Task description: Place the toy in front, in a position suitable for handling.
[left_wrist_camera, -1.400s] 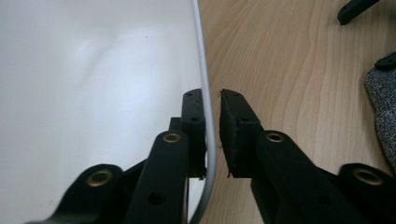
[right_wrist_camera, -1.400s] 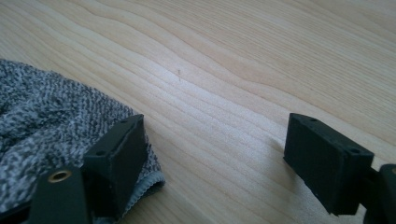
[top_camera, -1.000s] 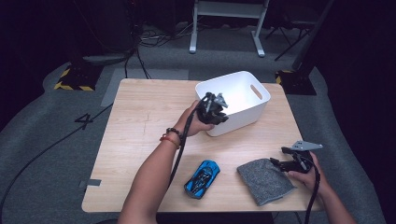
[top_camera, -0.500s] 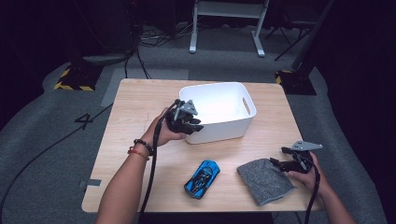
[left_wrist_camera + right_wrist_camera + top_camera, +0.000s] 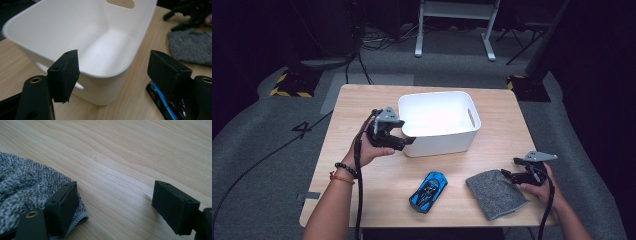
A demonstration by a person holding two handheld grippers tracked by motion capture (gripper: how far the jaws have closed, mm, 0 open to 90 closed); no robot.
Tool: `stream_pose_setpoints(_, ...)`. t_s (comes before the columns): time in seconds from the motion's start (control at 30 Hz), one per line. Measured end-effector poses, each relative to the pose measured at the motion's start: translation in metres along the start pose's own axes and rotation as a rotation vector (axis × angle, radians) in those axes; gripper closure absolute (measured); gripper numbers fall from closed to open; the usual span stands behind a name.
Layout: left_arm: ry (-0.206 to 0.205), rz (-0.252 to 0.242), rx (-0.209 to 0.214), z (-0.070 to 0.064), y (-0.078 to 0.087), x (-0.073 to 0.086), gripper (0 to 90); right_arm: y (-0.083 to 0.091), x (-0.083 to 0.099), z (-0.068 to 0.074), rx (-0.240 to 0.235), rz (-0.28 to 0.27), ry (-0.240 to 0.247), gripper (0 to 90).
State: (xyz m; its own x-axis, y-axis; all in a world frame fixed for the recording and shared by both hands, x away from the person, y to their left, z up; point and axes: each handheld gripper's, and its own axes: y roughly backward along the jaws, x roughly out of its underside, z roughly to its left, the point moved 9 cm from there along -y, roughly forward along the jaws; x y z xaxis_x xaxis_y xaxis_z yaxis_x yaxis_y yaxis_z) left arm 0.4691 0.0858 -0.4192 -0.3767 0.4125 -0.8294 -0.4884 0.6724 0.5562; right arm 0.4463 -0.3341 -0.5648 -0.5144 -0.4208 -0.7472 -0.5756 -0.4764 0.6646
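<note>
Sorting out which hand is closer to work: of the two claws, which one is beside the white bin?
The left claw, open at the white bin's near left corner. The right claw sits open at the grey cloth's edge instead.

High view looks down over my table (image 5: 377, 190). My left camera faces the tub (image 5: 75, 37) close up, sharing cloth (image 5: 192, 47) and car (image 5: 160, 100); right camera skims the tabletop.
</note>
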Motion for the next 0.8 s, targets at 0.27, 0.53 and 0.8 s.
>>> stream_pose_setpoints(0.27,0.152,-0.059,-0.22,0.036,-0.001,-0.006,22.8,0.0,0.0,0.0,-0.001,0.0,0.0,20.8)
stream_pose_setpoints(0.53,0.178,0.064,-0.259,0.053,-0.041,-0.002,26.9,0.0,0.0,0.0,0.001,0.0,0.0,20.8)
stream_pose_setpoints(0.8,0.184,0.079,-0.241,0.056,-0.067,-0.005,40.2,0.0,0.0,0.0,0.0,0.0,0.0,20.8)
